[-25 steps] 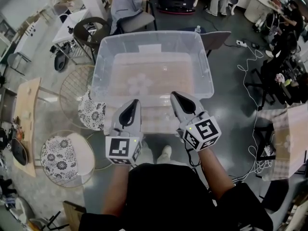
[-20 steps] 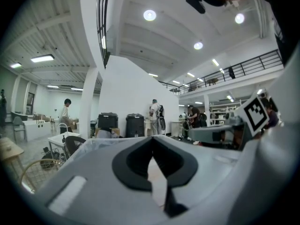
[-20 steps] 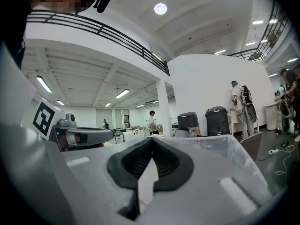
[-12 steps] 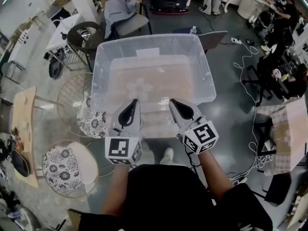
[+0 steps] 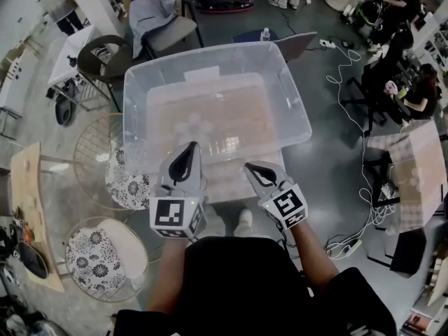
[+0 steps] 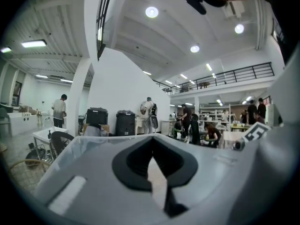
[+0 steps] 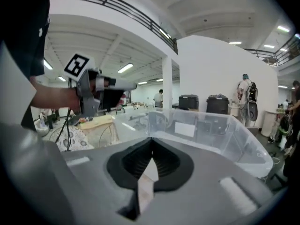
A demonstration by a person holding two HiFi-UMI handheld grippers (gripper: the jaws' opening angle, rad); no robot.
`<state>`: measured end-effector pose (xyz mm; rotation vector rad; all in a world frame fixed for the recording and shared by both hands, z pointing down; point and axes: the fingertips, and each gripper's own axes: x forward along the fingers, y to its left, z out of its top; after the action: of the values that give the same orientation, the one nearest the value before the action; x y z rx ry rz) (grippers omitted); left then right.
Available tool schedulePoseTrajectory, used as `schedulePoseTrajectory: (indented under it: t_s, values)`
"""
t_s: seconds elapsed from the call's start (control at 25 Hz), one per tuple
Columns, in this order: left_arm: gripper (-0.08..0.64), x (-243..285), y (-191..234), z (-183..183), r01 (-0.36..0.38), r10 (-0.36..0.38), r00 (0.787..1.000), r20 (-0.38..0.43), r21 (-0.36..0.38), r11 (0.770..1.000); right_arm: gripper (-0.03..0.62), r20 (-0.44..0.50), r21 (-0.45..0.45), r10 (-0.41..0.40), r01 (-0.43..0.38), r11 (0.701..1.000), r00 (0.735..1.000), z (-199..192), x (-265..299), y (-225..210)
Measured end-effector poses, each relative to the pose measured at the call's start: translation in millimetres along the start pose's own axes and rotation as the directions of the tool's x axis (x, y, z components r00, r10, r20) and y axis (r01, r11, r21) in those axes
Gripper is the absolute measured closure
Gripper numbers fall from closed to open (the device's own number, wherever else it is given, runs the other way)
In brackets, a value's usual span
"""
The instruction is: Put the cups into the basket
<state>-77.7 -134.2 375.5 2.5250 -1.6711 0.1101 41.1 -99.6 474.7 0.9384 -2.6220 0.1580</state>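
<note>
Left gripper [image 5: 190, 149] and right gripper [image 5: 250, 168] are both holding their jaws pressed together, gripping nothing. They are pointing side by side at the near wall of the clear plastic tub [image 5: 137, 110], which is sitting open-topped and translucent just ahead.

The basket [image 5: 297, 103] is seen as clear, glossy plastic, with light caught on its smooth walls. The left gripper [image 5: 193, 147] and right gripper [image 5: 248, 166] are cased in matt grey plastic. The right one's pads [image 7: 165, 162] are shown black and finely ribbed. Their marker cubes [image 5: 175, 215] are finished matt. On the left, printed cloth cushions [image 5: 87, 247] are carried on thin metal wire stools [image 5: 91, 152] beside a bare wood table [image 5: 28, 208]. The grey floor [image 5: 329, 180] is polished to a sheen.
</note>
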Motion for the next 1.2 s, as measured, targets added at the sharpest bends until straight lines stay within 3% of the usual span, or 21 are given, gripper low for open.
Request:
schedulePoseTrajectory:
  t_s: [0.16,0.24,0.32,0.48,0.64,0.88,1.2]
  values:
    - [0.552,5.9,3.9,1.6,0.025,-0.025,1.000,-0.003,0.001,1.000,0.572,-0.162,0.025,0.006,-0.002,1.000,0.987,-62.5,18.4,6.3]
    - [0.552,7.3,7.6,1.8,0.030,-0.030,1.000,-0.004,0.004,1.000,0.517,-0.236,0.062,0.017,-0.002,0.998,0.972,-93.3,27.1,7.9]
    - [0.552,8.1,12.5,0.9,0.031,-0.031,0.999,-0.008,0.005,0.999,0.509,-0.312,0.074,0.028,-0.005,0.997,0.950,-123.7,35.7,9.6]
    - [0.552,9.1,22.5,-2.3,0.029,-0.028,0.999,-0.022,0.009,1.000,0.479,-0.492,-0.024,0.036,-0.055,0.998,0.870,-176.3,51.9,13.9]
    - [0.552,8.9,28.9,-5.5,0.026,-0.025,0.999,-0.036,0.017,1.000,0.450,-0.605,-0.115,0.025,-0.118,0.986,0.796,-209.3,66.2,17.9]
    - [0.552,8.1,37.7,-8.2,0.021,-0.020,0.999,-0.044,0.018,1.000,0.427,-0.715,-0.181,-0.001,-0.184,0.966,0.699,-243.5,81.3,21.4]
    - [0.552,6.2,37.7,-11.7,0.026,-0.025,0.998,-0.055,0.031,0.999,0.423,-0.789,-0.304,-0.096,-0.251,0.919,0.607,-269.4,92.3,20.3]
